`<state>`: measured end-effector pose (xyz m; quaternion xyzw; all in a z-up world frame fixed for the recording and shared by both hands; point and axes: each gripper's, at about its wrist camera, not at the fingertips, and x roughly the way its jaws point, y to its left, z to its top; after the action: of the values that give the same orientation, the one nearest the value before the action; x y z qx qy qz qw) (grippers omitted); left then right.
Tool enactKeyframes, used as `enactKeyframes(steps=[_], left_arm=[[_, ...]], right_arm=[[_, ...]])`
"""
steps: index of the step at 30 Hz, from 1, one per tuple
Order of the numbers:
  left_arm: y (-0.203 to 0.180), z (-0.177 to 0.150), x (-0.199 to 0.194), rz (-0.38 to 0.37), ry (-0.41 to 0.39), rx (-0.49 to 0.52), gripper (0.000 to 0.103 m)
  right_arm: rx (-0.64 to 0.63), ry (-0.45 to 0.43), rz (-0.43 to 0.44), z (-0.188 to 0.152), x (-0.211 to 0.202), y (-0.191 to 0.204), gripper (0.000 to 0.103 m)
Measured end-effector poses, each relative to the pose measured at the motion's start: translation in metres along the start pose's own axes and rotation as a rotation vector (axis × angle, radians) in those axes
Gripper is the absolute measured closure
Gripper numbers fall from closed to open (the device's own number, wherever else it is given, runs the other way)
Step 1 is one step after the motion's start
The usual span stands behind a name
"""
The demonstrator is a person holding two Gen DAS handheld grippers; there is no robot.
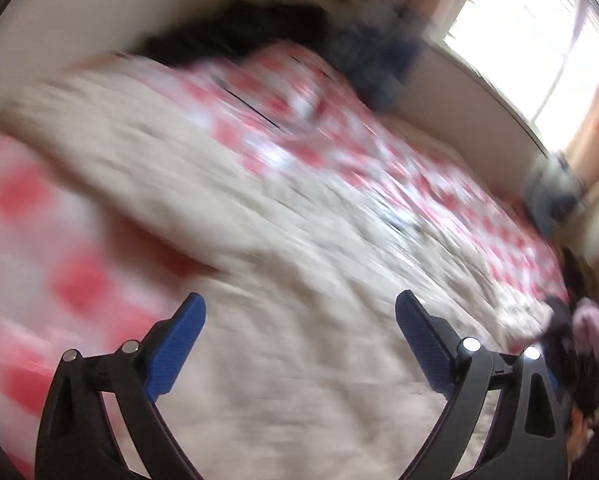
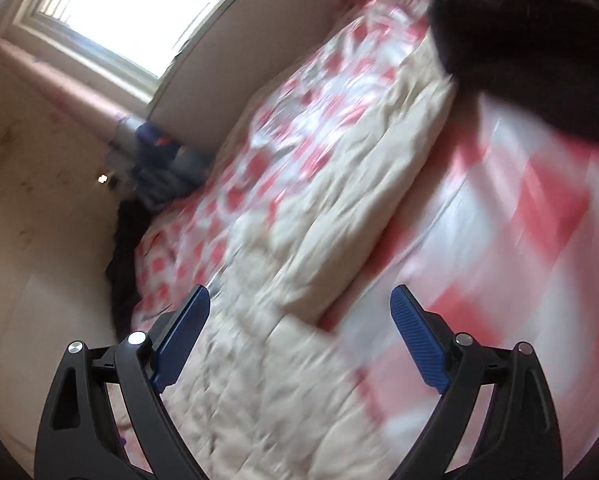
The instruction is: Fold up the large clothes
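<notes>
A large cream quilted garment (image 1: 283, 240) lies spread on a bed with a red-and-white checked cover (image 1: 339, 128); both views are motion-blurred. My left gripper (image 1: 299, 320) is open and empty just above the cream cloth. In the right wrist view the cream garment (image 2: 331, 208) lies partly folded, with a thick doubled edge, on the checked cover (image 2: 519, 248). My right gripper (image 2: 299, 312) is open and empty above the garment's near part.
Dark clothing (image 1: 239, 28) lies at the bed's far end, with blue clothes (image 1: 375, 64) by the wall. A bright window (image 1: 539, 40) is at the right. A dark sleeve or cloth (image 2: 531, 52) crosses the upper right of the right wrist view. More blue clothes (image 2: 163, 164) lie near the window (image 2: 139, 4).
</notes>
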<state>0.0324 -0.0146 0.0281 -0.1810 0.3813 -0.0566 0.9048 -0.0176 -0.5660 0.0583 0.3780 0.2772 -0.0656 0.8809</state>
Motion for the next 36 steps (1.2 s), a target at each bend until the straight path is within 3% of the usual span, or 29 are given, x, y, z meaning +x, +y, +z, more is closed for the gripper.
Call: enactKeyframes(steps=[3, 5, 8, 11, 14, 15, 16, 18, 20, 26, 27, 28, 29, 33, 36], left_arm=[[-0.043, -0.017, 0.043, -0.044, 0.044, 0.025, 0.011], [-0.056, -0.028, 0.061, -0.014, 0.025, 0.050, 0.011], [-0.058, -0.037, 0.087, 0.025, 0.043, 0.007, 0.010], [-0.044, -0.032, 0.101, 0.010, 0.070, -0.049, 0.010], [-0.049, -0.036, 0.098, 0.029, 0.069, -0.005, 0.010], [-0.048, -0.037, 0.095, 0.032, 0.071, 0.001, 0.010], [-0.048, -0.039, 0.094, 0.030, 0.074, 0.002, 0.010], [-0.049, -0.041, 0.093, 0.024, 0.083, 0.002, 0.010], [-0.050, -0.042, 0.093, 0.021, 0.090, 0.007, 0.010], [-0.056, -0.044, 0.096, 0.025, 0.101, 0.038, 0.010], [-0.056, -0.045, 0.097, 0.028, 0.102, 0.038, 0.010], [-0.055, -0.045, 0.099, 0.031, 0.111, 0.035, 0.010], [-0.053, -0.045, 0.100, 0.031, 0.118, 0.029, 0.010], [-0.049, -0.045, 0.100, 0.025, 0.125, 0.005, 0.010], [-0.049, -0.044, 0.099, 0.023, 0.122, 0.006, 0.010]], right_arm=[[-0.013, -0.027, -0.098, 0.046, 0.016, -0.019, 0.015], [-0.020, -0.034, -0.152, 0.069, 0.033, -0.030, 0.015], [0.027, -0.043, -0.187, 0.092, 0.060, -0.053, 0.015], [0.093, -0.074, -0.228, 0.107, 0.085, -0.073, 0.015], [0.074, -0.095, -0.227, 0.124, 0.104, -0.079, 0.019], [0.028, -0.112, -0.193, 0.125, 0.105, -0.072, 0.034], [-0.033, -0.156, -0.171, 0.125, 0.104, -0.061, 0.038], [-0.062, -0.176, -0.195, 0.126, 0.106, -0.056, 0.038], [0.003, -0.134, -0.221, 0.130, 0.115, -0.067, 0.038], [0.174, -0.169, -0.266, 0.151, 0.125, -0.102, 0.038], [0.189, -0.174, -0.248, 0.154, 0.128, -0.107, 0.049], [0.193, -0.182, -0.231, 0.156, 0.128, -0.108, 0.090], [0.185, -0.195, -0.210, 0.157, 0.126, -0.104, 0.096], [-0.022, -0.342, -0.047, 0.147, 0.085, -0.049, 0.096], [-0.092, -0.433, -0.066, 0.128, 0.060, -0.035, 0.094]])
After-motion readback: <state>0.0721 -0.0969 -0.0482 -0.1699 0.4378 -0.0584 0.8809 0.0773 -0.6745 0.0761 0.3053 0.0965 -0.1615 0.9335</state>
